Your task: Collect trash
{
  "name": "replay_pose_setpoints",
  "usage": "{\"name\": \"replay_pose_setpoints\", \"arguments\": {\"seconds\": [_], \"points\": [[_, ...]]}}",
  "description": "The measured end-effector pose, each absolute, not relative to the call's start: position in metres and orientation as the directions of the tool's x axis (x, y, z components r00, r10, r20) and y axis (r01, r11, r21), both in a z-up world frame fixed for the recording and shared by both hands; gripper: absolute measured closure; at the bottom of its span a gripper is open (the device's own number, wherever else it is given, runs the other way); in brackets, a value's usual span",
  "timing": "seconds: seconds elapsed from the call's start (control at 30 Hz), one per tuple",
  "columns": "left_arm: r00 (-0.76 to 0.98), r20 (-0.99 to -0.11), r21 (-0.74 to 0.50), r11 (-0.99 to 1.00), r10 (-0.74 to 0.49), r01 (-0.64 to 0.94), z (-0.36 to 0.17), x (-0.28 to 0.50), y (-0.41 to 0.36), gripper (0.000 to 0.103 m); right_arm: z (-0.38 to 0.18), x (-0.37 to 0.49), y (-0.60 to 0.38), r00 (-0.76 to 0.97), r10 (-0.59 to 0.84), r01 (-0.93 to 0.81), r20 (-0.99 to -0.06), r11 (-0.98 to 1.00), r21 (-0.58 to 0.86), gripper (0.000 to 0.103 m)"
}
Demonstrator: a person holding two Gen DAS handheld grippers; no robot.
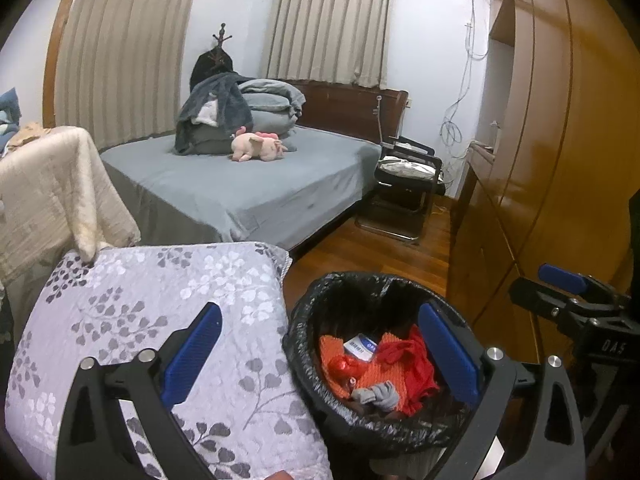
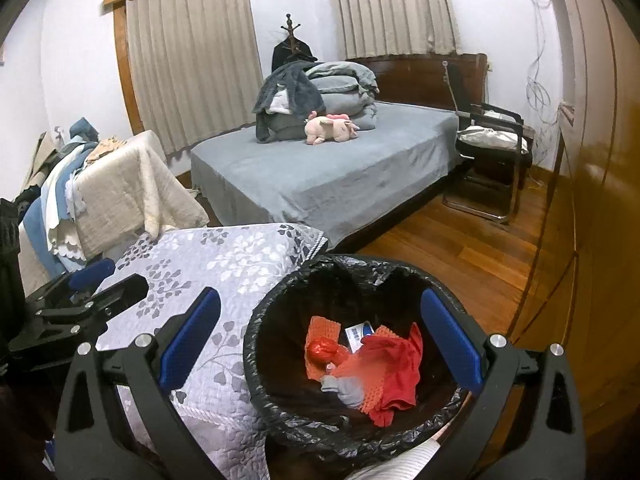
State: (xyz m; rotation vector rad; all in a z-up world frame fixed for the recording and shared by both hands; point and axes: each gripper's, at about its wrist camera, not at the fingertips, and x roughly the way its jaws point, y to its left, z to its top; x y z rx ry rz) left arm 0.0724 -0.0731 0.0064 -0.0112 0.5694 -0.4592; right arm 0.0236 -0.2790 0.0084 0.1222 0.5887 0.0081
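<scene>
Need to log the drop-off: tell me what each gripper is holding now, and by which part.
Nothing is held. The left gripper and right gripper both stand open with empty fingers above the trash bin; the trash lies inside.

dim indoor light | wardrobe (image 1: 560, 120) glare | fisheye edges dark

A bedroom. A bed (image 2: 320, 176) with a grey sheet fills the middle. A pink plush pig (image 2: 330, 128) lies on it, with folded grey bedding (image 2: 344, 92) stacked just behind at 12 o'clock. A dark coat stand (image 2: 289, 46) rises behind the bedding. Beige curtains (image 2: 192, 56) hang at 11 and 1 o'clock. A black chair (image 2: 494, 156) stands at 3 o'clock beside the bed. A lilac leaf-print quilt (image 2: 208, 272) lies at 7 o'clock, a cream blanket (image 2: 128, 188) at 9. Wood floor (image 2: 460, 256) runs right to a wooden wardrobe (image 1: 560, 140).
</scene>
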Motion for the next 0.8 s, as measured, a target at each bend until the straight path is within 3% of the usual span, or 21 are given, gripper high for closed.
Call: {"name": "replay_pose_setpoints", "arguments": {"seconds": [0.8], "points": [[0.781,-0.477,-0.1,0.907,-0.404,0.408,0.022,0.049,-0.06,0.006,0.012,0.016,-0.257,0.833,0.062,-0.006,-0.549,0.995,0.104,0.005]]}}
